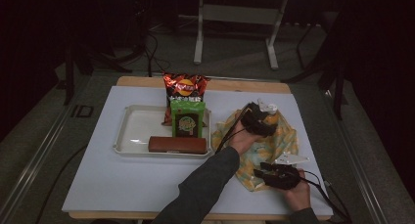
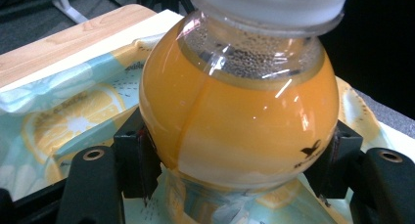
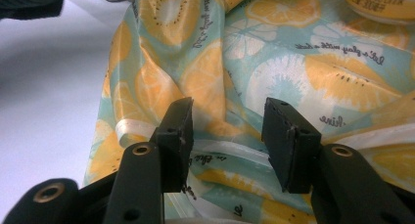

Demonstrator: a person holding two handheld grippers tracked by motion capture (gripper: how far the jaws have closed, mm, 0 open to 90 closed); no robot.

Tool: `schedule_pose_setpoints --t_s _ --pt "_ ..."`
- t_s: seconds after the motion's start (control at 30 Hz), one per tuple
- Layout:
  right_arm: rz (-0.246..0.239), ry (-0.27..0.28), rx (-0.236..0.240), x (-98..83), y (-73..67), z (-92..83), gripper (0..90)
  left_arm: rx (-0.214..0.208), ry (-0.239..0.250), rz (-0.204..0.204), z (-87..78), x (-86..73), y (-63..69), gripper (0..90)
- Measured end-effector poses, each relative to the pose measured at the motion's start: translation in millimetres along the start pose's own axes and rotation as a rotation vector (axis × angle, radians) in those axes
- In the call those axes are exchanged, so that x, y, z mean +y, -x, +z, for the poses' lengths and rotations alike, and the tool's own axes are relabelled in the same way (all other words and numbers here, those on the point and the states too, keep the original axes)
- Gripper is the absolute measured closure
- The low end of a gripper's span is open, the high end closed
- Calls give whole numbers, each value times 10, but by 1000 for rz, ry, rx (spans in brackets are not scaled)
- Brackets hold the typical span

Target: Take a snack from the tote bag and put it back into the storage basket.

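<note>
Nearest the lens, a round orange juice bottle (image 2: 235, 111) with white cap, gripped at both flanks by the pads of the left gripper (image 2: 235, 175), standing over the fruit-print cloth bag (image 2: 63, 121) at the right part of the white table (image 1: 98, 180). Right gripper (image 3: 227, 131) wide apart, nothing between the jaws, hovering just above a fold of the same bag. Already placed on the tray (image 1: 132, 131): a brown bar (image 1: 177, 145), a green packet (image 1: 188, 119), behind them a red chip bag (image 1: 186, 88). Probably left: bottle to the tray, or into the bag; cannot tell which
</note>
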State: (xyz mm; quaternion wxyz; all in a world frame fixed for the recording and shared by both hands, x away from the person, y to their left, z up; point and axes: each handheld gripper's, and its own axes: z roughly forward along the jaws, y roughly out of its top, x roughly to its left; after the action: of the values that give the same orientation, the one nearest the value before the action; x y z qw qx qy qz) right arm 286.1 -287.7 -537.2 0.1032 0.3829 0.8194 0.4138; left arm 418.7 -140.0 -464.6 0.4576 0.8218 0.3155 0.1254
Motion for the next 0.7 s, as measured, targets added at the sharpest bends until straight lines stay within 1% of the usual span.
schedule_pose_setpoints --t_s 0.2,0.23,0.27,0.53,0.7 --pt "-2 -2 1 0 1 3 547 -13 3 15 -118 6 32 329" --pt "-2 -2 1 0 1 3 547 -13 3 15 -118 6 32 329" --pt "-2 -2 1 0 1 5 547 -15 3 13 -155 5 33 329" --pt "-1 -4 3 0 3 10 546 -13 -9 20 -254 -22 55 329" --pt "-1 -3 3 -1 3 11 546 -21 -9 25 -316 -28 79 329"
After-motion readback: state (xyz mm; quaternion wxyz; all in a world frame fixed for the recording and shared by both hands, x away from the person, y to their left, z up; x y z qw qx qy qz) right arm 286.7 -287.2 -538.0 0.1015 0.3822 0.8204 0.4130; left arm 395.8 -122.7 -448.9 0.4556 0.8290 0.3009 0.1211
